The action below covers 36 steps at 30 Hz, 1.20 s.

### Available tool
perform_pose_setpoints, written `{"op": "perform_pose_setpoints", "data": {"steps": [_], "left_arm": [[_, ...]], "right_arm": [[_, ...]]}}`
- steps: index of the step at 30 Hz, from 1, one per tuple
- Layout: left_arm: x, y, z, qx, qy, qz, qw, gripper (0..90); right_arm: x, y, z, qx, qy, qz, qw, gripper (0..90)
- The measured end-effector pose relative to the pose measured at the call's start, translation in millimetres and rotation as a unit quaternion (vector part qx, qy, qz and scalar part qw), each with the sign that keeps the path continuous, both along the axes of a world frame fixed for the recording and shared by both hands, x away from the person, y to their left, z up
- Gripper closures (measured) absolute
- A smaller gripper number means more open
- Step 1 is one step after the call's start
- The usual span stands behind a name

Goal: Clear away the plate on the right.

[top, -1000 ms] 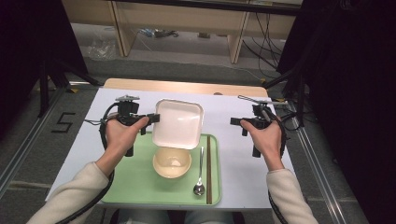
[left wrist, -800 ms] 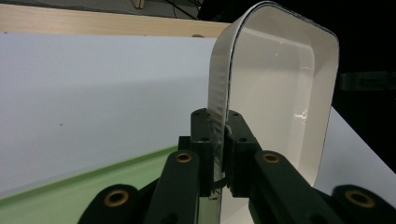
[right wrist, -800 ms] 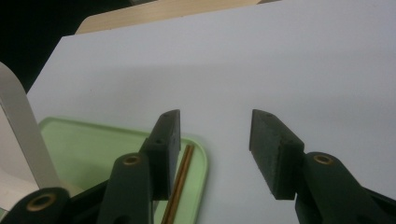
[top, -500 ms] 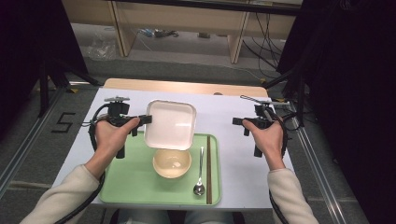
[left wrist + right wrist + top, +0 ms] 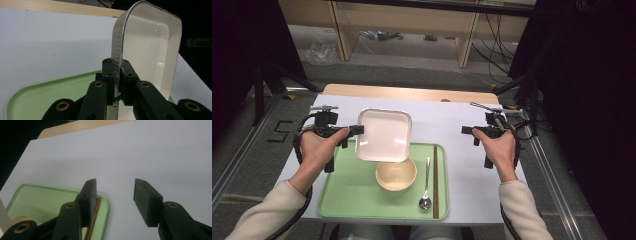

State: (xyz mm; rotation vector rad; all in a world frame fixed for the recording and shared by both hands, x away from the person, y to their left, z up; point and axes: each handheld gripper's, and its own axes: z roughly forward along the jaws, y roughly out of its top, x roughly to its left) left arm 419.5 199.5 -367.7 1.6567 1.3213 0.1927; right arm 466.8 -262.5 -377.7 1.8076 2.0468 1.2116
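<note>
The white square dish (image 5: 383, 135) has shifted left and away from the tray's middle, carried by the left gripper (image 5: 353, 130), whose jaws pinch its rim. It hangs above the green tray's (image 5: 352, 192) far-left corner and the counter (image 5: 442, 120), near the beige bowl (image 5: 396, 174). The right gripper (image 5: 468, 131) hovers with jaws spread wide, beside the tray, empty.

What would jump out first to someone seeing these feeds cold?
The white square plate stands out: the left tool is shut on its rim and holds it above the far edge of the green tray. Under it on the tray sits a beige bowl, with a spoon and brown chopsticks to its right. The right tool is open, over the bare white table right of the tray.
</note>
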Motion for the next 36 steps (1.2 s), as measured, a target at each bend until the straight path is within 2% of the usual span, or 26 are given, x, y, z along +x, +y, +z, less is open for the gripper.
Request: {"op": "perform_pose_setpoints", "data": {"steps": [1, 2, 5, 6, 7, 8, 9, 10, 11, 12, 13, 15, 16, 17, 18, 20, 23, 24, 26, 29, 30, 31, 32, 34, 36], "left_arm": [[-0.2, 1.8, -0.3, -0.001, 0.001, 0.0, 1.0, 84.1], [-0.7, 4.5, -0.8, -0.002, 0.003, 0.0, 1.0, 84.1], [-2.5, 10.9, -1.7, -0.004, 0.008, 0.005, 0.9999, 84.0], [-3.4, 13.4, -2.0, -0.004, 0.01, 0.006, 0.9999, 84.1], [-4.4, 15.8, -2.2, -0.005, 0.011, 0.007, 0.9999, 84.1], [-5.6, 19.2, -2.3, -0.004, 0.013, 0.009, 0.9999, 84.1], [-6.4, 22.0, -2.4, -0.004, 0.013, 0.01, 0.9999, 84.1], [-7.0, 24.0, -2.5, -0.004, 0.015, 0.011, 0.9998, 84.1], [-7.8, 27.2, -2.6, -0.003, 0.017, 0.011, 0.9998, 84.1], [-8.6, 31.1, -2.9, -0.004, 0.018, 0.014, 0.9997, 84.1], [-9.1, 33.6, -3.1, -0.003, 0.018, 0.016, 0.9997, 84.1], [-10.5, 39.6, -3.6, -0.001, 0.019, 0.021, 0.9996, 84.1], [-11.2, 42.9, -4.3, -0.002, 0.021, 0.024, 0.9995, 84.1], [-11.7, 45.4, -4.9, -0.003, 0.023, 0.025, 0.9994, 84.1], [-12.1, 47.4, -5.4, -0.002, 0.023, 0.024, 0.9994, 84.1], [-13.1, 51.8, -6.9, 0.0, 0.027, 0.027, 0.9993, 84.1], [-14.1, 59.5, -10.0, 0.001, 0.032, 0.026, 0.9991, 84.1], [-14.5, 61.5, -10.7, 0.003, 0.033, 0.026, 0.9991, 84.1], [-15.3, 65.2, -12.0, 0.005, 0.037, 0.029, 0.9989, 84.1], [-16.3, 71.1, -14.6, 0.007, 0.043, 0.029, 0.9986, 84.1], [-16.6, 72.8, -15.4, 0.009, 0.044, 0.03, 0.9985, 84.1], [-17.1, 74.7, -15.8, 0.015, 0.047, 0.029, 0.9984, 84.1], [-17.3, 75.2, -16.4, 0.012, 0.047, 0.03, 0.9983, 84.1], [-17.9, 78.3, -18.4, 0.019, 0.053, 0.029, 0.998, 84.1], [-18.3, 79.7, -20.7, 0.023, 0.056, 0.032, 0.9976, 84.1]], "right_arm": [[0.2, -0.3, 0.0, -0.001, -0.002, 0.002, 1.0, 54.3], [-1.3, 1.1, 1.9, 0.005, 0.015, -0.007, 0.9998, 54.3], [-1.6, 1.1, 1.7, 0.009, 0.019, -0.011, 0.9997, 54.3], [-1.0, 0.3, 0.7, 0.006, 0.013, -0.008, 0.9999, 54.3], [-1.5, 0.0, 1.2, 0.007, 0.018, -0.009, 0.9998, 54.3], [0.4, -2.6, -2.0, -0.007, -0.005, 0.004, 1.0, 54.3], [0.6, -2.6, -0.8, -0.006, 0.001, 0.001, 1.0, 54.3], [0.2, -1.5, -0.6, -0.01, 0.006, -0.011, 0.9999, 54.3], [-1.2, 1.6, 0.7, -0.003, 0.018, -0.027, 0.9995, 54.3], [-2.4, 1.9, 2.6, 0.006, 0.034, -0.028, 0.999, 54.3], [-2.5, 1.8, 2.6, 0.015, 0.035, -0.026, 0.9989, 54.3], [-2.2, 2.1, 2.6, 0.0, 0.032, -0.03, 0.999, 54.3], [-2.2, 2.4, 2.1, 0.002, 0.027, -0.03, 0.9992, 54.3], [-2.2, 1.2, 1.2, 0.009, 0.021, -0.019, 0.9996, 54.3], [-2.2, 2.1, 2.2, 0.011, 0.03, -0.023, 0.9992, 54.3], [-2.5, 1.2, 1.6, 0.01, 0.022, -0.018, 0.9995, 54.3], [-2.6, 1.1, 3.0, 0.01, 0.023, -0.019, 0.9995, 54.2], [-3.0, 2.7, 3.7, 0.016, 0.032, -0.027, 0.999, 54.2], [-2.7, 2.3, 3.6, 0.015, 0.028, -0.024, 0.9992, 54.1], [-1.8, -0.1, 1.4, -0.001, 0.01, -0.01, 0.9999, 54.1], [-2.1, 0.6, 1.8, 0.001, 0.014, -0.013, 0.9998, 54.1], [-1.3, -0.2, 0.7, -0.001, 0.008, -0.008, 0.9999, 54.1], [0.1, -1.2, -1.0, -0.006, -0.009, -0.002, 0.9999, 54.1], [-1.9, 0.1, 1.6, -0.001, 0.012, -0.012, 0.9999, 54.1], [-1.8, -0.2, 1.5, -0.002, 0.011, -0.012, 0.9999, 54.1]]}}
